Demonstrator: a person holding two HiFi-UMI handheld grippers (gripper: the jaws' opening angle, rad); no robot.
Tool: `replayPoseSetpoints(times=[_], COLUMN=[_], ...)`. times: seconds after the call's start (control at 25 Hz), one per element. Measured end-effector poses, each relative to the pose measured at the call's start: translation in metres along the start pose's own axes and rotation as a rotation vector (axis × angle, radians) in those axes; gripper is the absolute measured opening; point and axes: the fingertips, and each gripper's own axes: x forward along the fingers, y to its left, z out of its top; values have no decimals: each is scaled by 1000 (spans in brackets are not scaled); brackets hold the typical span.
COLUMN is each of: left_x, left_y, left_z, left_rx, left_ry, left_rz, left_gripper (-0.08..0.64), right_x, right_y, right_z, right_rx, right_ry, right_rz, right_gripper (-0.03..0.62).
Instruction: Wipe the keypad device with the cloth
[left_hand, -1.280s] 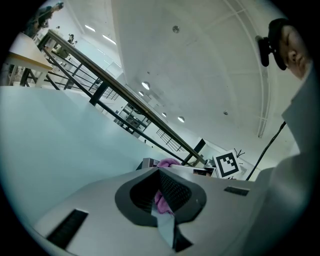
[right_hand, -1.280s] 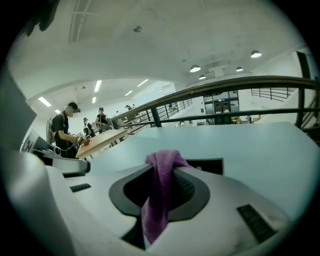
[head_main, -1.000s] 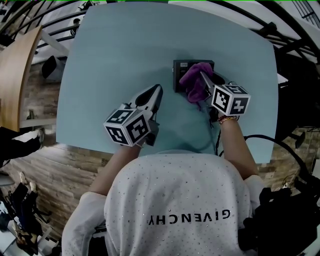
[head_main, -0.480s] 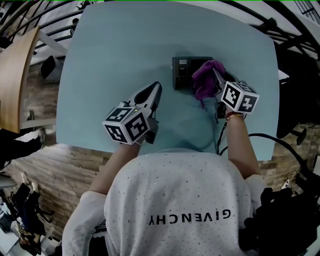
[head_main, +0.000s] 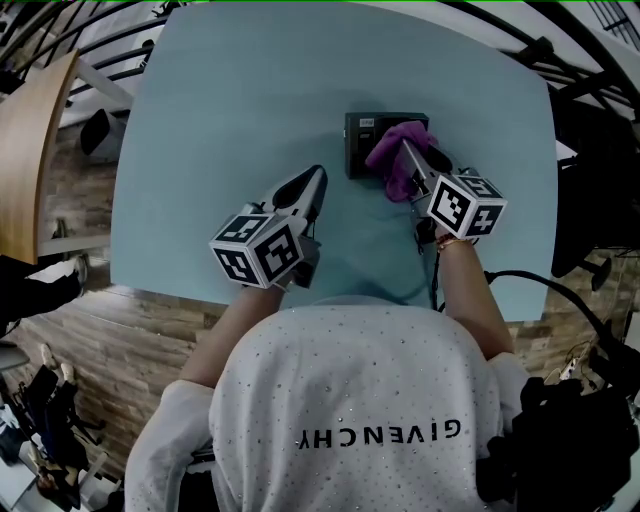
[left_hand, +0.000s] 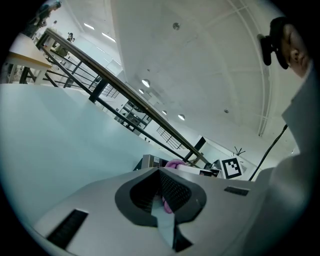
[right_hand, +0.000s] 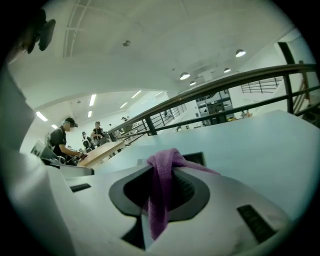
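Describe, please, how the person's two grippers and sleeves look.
The left gripper and right gripper are pale grey wedges with black inner pads, each bearing a white cube of black square markers. The sleeves are white and studded; a bracelet circles the right wrist.

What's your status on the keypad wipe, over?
Right claw shut on cloth, over keypad device. Left claw shut, empty, off to the side. Nothing in the way.

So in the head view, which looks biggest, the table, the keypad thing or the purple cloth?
1. The table, by far the largest.
2 and 3. The keypad device and cloth look about alike; the cloth hides part of the device, so no ranking.
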Motion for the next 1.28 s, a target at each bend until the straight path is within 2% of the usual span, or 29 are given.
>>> replayPoseSetpoints(times=[0.16,0.28,0.48,0.76,1.28], left_x=[-1,-3,-6,-4,-1], left_y=[-1,-1,4,3,1], left_z=[-4,-5,-7,-7,-8], left_rx=[0,-6,-17,-17,-12], left_ry=[2,2,6,10,12], left_rz=[5,7,12,7,1], left_gripper=[0,0,0,0,0], right_x=[16,24,33,29,5], right_y=[36,55,73,52,-12], right_z=[-21,-32,-41,-45,-35], right_rx=[-67,-115,-142,-54,40], right_ry=[81,129,171,179,121], right_rz=[92,131,181,139,-16], right_gripper=[69,69,69,69,71])
